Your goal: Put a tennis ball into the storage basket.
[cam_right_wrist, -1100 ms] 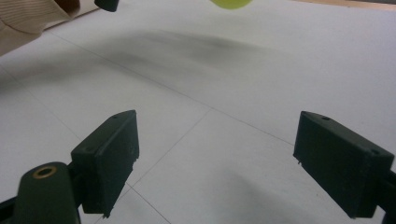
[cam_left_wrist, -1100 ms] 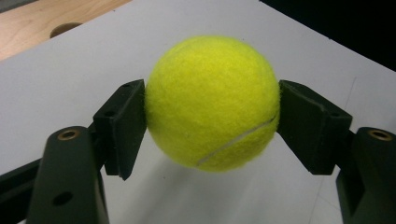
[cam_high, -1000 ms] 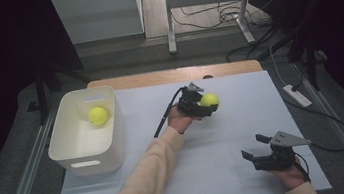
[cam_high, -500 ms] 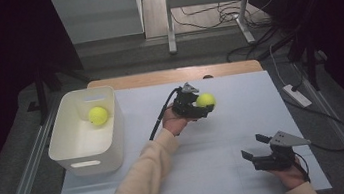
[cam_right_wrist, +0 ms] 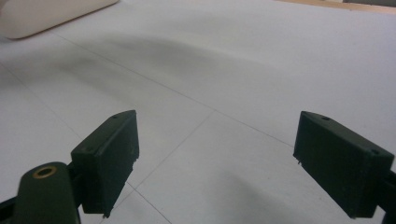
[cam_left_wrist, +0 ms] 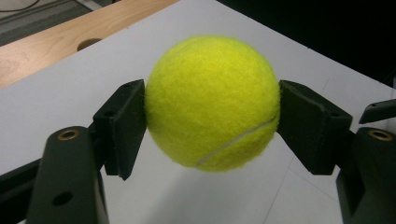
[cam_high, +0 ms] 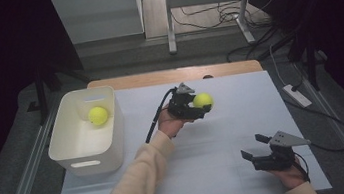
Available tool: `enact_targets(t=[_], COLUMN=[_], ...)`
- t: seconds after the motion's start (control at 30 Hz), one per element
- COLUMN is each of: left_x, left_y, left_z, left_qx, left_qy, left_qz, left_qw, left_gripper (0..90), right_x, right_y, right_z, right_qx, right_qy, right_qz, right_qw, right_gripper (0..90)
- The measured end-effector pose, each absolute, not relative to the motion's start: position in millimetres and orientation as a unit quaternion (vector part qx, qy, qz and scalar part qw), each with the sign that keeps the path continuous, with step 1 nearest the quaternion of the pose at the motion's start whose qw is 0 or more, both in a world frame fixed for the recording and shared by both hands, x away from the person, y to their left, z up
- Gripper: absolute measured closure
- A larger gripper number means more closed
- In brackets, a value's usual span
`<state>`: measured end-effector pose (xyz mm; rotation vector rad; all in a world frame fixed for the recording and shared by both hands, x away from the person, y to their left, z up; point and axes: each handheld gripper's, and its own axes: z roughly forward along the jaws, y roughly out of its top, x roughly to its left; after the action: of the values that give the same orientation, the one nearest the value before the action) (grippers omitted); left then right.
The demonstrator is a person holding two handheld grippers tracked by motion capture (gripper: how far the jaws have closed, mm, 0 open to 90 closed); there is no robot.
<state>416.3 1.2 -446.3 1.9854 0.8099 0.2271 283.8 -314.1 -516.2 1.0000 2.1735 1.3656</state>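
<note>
White bin (cam_high: 88,148) on grey table (cam_high: 218,156)

A tub (cam_high: 86,153) stands on the left part of the table (cam_high: 220,171), and one ball (cam_high: 98,115) lies in it, toward its far end. To the right of the tub, near the table's middle, the left gripper (cam_high: 196,108) holds a second ball (cam_high: 203,100) between its jaws — above the tabletop, not on it. The right gripper (cam_high: 256,149) sits at the near right corner — well apart from both balls, nothing between its jaws.
</note>
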Motion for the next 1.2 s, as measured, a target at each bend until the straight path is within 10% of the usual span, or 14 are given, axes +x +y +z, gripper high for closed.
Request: enact_targets(t=[1.2], left_x=[393.3], left_y=[43.4], left_z=[-426.2], left_qx=[0.795], left_qy=[0.341], left_qz=[0.115], left_qw=[0.488], left_gripper=[28.0], right_x=[281.7], right_y=[-315.5], right_z=[-516.4], right_qx=[0.359], right_qy=[0.773], right_qz=[0.486], right_qw=[0.194], right_gripper=[14.1])
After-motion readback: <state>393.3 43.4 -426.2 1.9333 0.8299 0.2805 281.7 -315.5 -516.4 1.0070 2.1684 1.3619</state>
